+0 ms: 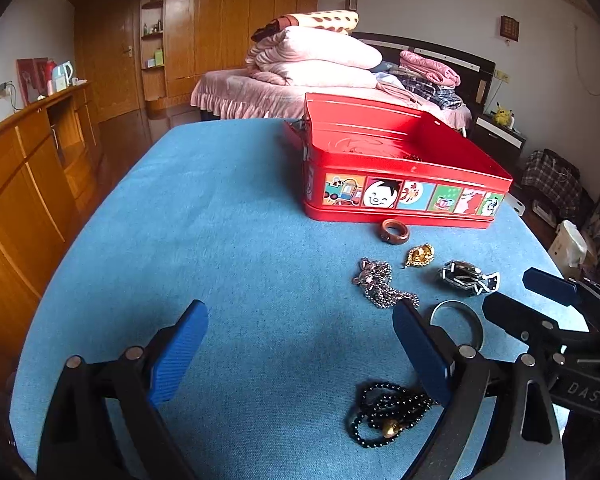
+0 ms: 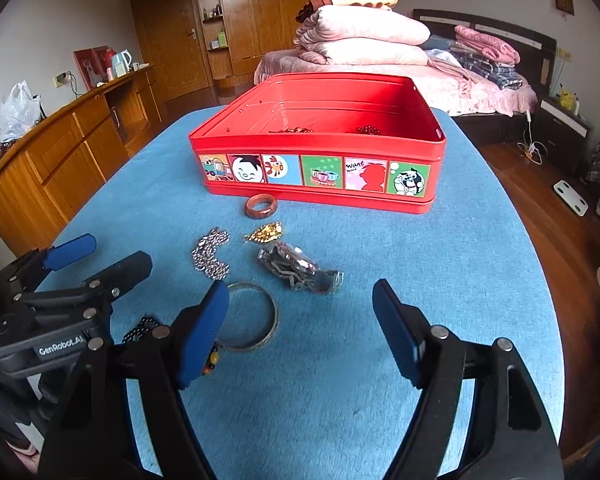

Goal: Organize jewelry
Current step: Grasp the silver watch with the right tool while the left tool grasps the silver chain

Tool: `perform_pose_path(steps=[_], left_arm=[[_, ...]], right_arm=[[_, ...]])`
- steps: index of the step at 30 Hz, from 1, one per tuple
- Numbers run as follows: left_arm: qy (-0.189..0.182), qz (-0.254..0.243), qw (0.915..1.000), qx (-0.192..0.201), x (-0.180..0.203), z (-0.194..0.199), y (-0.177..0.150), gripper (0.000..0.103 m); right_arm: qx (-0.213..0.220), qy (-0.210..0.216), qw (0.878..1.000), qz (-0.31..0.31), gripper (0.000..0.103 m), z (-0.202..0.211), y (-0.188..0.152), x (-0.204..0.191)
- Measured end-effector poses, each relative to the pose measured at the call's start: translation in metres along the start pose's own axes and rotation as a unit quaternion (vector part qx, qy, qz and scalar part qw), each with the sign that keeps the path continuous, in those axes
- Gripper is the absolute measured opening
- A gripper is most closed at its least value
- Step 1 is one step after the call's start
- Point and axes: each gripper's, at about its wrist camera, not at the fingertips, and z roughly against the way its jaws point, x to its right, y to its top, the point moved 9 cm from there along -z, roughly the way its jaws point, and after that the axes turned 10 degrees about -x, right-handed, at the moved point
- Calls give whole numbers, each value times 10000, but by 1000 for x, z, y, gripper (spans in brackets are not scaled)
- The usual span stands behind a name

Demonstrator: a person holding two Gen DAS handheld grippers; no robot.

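The tablecloth (image 1: 220, 240) is plain light blue. The tin box (image 2: 320, 152) is bright red inside and out, with a strip of cartoon panels along its front in blue, white, green, pink and red. The ring (image 2: 261, 205) is reddish brown. The brooch (image 2: 266, 232) is gold. The chain (image 1: 380, 288) is silver, and so is the bangle (image 2: 256, 316). The bead necklace (image 1: 384, 412) is black with one gold bead. Both grippers have blue pads (image 1: 180, 356) on black frames.
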Motion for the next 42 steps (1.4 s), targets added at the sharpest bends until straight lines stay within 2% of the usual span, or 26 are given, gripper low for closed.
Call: perform_pose_path(steps=[7, 12, 14, 16, 18, 20, 22, 30, 33, 35, 38, 40, 42], left_arm=[[59, -79, 10000, 12, -2, -5, 3, 92], [46, -28, 10000, -21, -5, -8, 7, 92], [35, -6, 10000, -31, -6, -10, 7, 92], [28, -7, 10000, -53, -6, -11, 7, 92], [18, -26, 10000, -90, -5, -13, 7, 92], [10, -54, 9999, -94, -3, -14, 7, 92], [-17, -72, 9999, -78, -1, -14, 8, 92], [-354, -215, 9989, -237, 25, -21, 17, 91], [-413, -368, 9978, -369, 38, -30, 19, 75], [-543, -386, 9961, -586, 44, -40, 17, 56], [-559, -418, 9958, -595, 47, -43, 19, 51], [-707, -467, 9943, -652, 52, -44, 19, 48], [-725, -487, 9939, -676, 54, -45, 19, 41]], right_arm=[[-149, -21, 9999, 51, 64, -19, 13, 9], [-376, 95, 9990, 213, 54, -35, 14, 3], [-419, 195, 9986, 246, 53, -40, 13, 0], [-398, 229, 9986, 264, 49, -38, 13, -1], [-402, 297, 9985, 206, 37, -37, 12, 1], [-399, 360, 9985, 66, 32, -34, 11, 7], [-403, 441, 9981, -135, 31, -32, 9, 15], [-355, 225, 9982, -438, 29, -22, -2, 36], [-344, 250, 9980, -459, 29, -22, -3, 37], [-330, 253, 9981, -454, 29, -22, -3, 37], [-303, 274, 9981, -451, 30, -23, -3, 39], [-280, 264, 9983, -438, 30, -23, -3, 39], [-266, 234, 9985, -418, 31, -24, -2, 39]])
